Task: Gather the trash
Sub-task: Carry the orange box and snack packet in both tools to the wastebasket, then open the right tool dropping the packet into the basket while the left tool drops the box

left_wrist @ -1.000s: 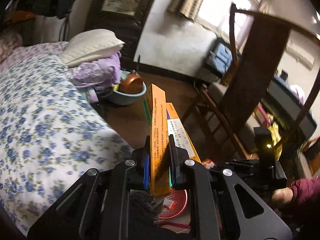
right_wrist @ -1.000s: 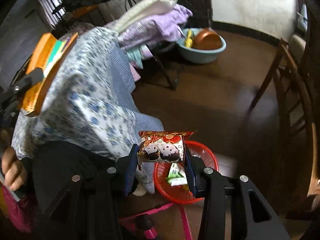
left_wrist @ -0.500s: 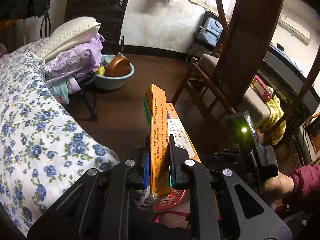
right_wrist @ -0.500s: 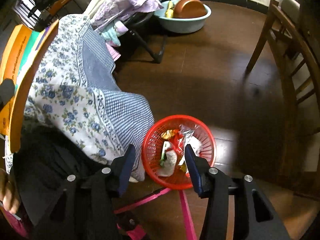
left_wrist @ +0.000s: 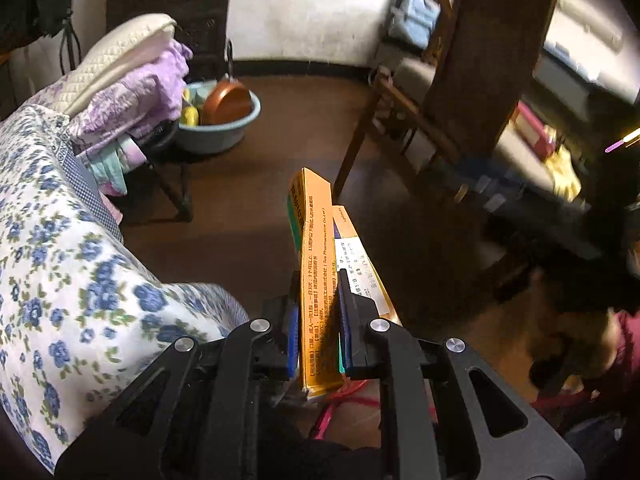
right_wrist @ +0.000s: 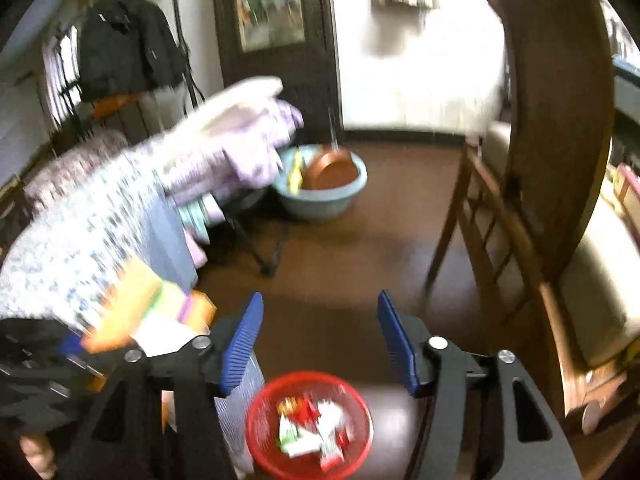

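The red basket [right_wrist: 310,426] on the floor already holds several wrappers. The right gripper [right_wrist: 320,340] hangs above it, jaws wide and empty. The left gripper [left_wrist: 318,344] grips an orange medicine box [left_wrist: 316,280], not yet dropped in.

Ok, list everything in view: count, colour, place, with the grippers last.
Box: one or two, orange, clamped in the left gripper.
Basket: one, red, on the floor below the right gripper.
Wrappers: several, red, white and green, in the basket.
Basin: one, light blue, on the floor by the bed.
Pan: one, copper, in the basin.
Bedspread: one, white with blue flowers, at left.
Pillow: one, cream, on purple bedding.
Chair: one, brown wood, at right.
Jacket: one, black, hanging.
Left gripper: shut on the box.
Right gripper: open, empty.
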The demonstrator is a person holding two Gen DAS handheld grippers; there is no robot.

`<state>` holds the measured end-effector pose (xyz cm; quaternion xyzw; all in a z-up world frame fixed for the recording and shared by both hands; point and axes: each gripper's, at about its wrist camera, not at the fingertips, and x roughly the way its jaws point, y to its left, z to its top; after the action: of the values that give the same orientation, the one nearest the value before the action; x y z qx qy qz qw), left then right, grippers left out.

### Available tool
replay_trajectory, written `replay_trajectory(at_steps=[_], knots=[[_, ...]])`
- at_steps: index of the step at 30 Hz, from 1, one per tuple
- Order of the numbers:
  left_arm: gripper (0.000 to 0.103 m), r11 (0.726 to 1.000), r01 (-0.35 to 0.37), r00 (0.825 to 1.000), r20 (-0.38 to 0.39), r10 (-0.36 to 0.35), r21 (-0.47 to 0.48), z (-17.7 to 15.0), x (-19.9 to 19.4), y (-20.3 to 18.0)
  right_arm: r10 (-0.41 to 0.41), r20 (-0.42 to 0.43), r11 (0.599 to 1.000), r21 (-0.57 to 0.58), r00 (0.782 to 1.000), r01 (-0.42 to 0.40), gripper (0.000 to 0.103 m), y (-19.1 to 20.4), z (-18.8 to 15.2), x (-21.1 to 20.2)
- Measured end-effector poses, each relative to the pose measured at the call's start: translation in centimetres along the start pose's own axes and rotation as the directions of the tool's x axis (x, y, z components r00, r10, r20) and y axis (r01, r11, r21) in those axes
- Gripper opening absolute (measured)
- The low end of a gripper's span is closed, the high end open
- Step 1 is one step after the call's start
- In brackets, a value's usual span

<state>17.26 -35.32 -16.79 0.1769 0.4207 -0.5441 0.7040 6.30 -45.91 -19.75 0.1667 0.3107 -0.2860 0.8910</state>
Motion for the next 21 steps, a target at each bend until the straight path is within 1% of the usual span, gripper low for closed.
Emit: replay_trajectory(at_steps=[3, 4, 7, 13, 17, 21], knots=[[0.017, 0.999, -0.023, 0.999, -0.035, 0.024, 0.045, -0.1, 0.9, -0.8, 0.033, 0.091, 0.999, 0.002, 0.995, -0.033, 0.063, 0.1, 0.7, -1.6], [0.017, 0.998, -0.032, 0.998, -0.045, 0.035, 0.057, -0.1, 1.2, -1.1, 0.045, 0.100, 0.999, 0.013, 0.994, -0.047, 0.064, -0.2, 0.9, -1.8], [0.017, 0.995, -0.057, 0.995, -0.079, 0.063, 0.078, -0.1, 2.2, -1.7, 0.070, 0.105, 0.996, 0.048, 0.992, -0.075, 0.064, -1.1, 1.6, -1.9], [0.017, 0.993, -0.043, 0.991, -0.119, 0.056, 0.106, 0.2, 3.5, -2.2, 0.090, 0.113, 0.989, 0.110, 0.990, -0.102, 0.064, -2.3, 2.0, -1.8], [0.017, 0.988, -0.056, 0.986, -0.146, 0.077, 0.142, 0.3, 4.4, -2.9, 0.092, 0.126, 0.987, 0.122, 0.988, -0.108, 0.064, -2.4, 1.9, -2.1], [0.017, 0.985, -0.059, 0.982, -0.166, 0.086, 0.163, 0.4, 5.0, -3.4, 0.097, 0.119, 0.984, 0.136, 0.988, -0.113, 0.064, -2.7, 1.8, -1.9]])
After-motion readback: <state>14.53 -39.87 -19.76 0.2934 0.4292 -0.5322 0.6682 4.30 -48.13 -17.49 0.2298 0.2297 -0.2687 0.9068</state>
